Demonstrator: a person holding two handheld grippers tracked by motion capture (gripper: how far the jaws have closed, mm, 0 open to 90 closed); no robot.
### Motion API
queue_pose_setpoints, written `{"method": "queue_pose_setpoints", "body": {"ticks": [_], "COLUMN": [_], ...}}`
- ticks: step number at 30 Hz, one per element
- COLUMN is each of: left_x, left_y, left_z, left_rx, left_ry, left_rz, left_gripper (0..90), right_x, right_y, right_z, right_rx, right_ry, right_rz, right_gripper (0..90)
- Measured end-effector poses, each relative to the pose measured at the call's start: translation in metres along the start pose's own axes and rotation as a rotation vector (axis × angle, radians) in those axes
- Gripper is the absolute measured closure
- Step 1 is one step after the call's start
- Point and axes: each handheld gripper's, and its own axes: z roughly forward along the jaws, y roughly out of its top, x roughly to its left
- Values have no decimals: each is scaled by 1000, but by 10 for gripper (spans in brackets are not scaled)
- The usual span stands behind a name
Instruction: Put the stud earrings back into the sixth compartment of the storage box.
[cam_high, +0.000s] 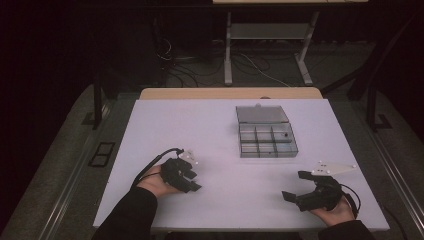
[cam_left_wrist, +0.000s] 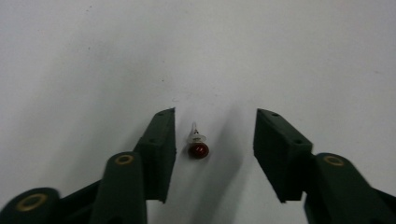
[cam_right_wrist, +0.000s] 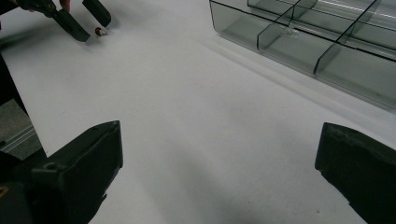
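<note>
Red-based and glass-tipped, a tiny bulb (cam_left_wrist: 198, 143) lies on the white counter (cam_high: 225, 150), its long axis running 6 to 12 o'clock in the left gripper view, tip toward 12. It sits between the left gripper (cam_left_wrist: 215, 135)'s parted jaws, untouched, nearer the 9 o'clock jaw. At 3 o'clock, the right gripper (cam_high: 296, 186) hovers with jaws wide apart, short of the clear compartment box (cam_high: 265, 132).

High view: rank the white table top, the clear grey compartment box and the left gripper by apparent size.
1. White table top
2. Clear grey compartment box
3. Left gripper, though nearness to the camera makes it look bigger.
</note>
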Motion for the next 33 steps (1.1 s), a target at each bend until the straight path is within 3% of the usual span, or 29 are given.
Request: {"method": "queue_pose_setpoints", "body": {"ticks": [4, 10, 15, 20, 33], "left_x": [-1, -1, 2, 2, 3], "left_y": [1, 1, 2, 3, 23], "left_z": [2, 3, 2, -3, -14], "left_rx": [24, 35, 39, -5, -39], "left_ry": [31, 55, 45, 31, 35], "left_rz": [36, 7, 2, -47, -28], "left_gripper": [619, 778, 787, 788, 788], "right_x": [0, 0, 0, 0, 0], "right_y": [0, 0, 0, 0, 0], "right_z": [0, 1, 1, 1, 1], "right_rx": [-1, 2, 3, 4, 3], "right_ry": [-2, 0, -2, -1, -2], "right_rz": [4, -3, -3, -3, -1], "right_gripper": [7, 7, 7, 7, 7]}}
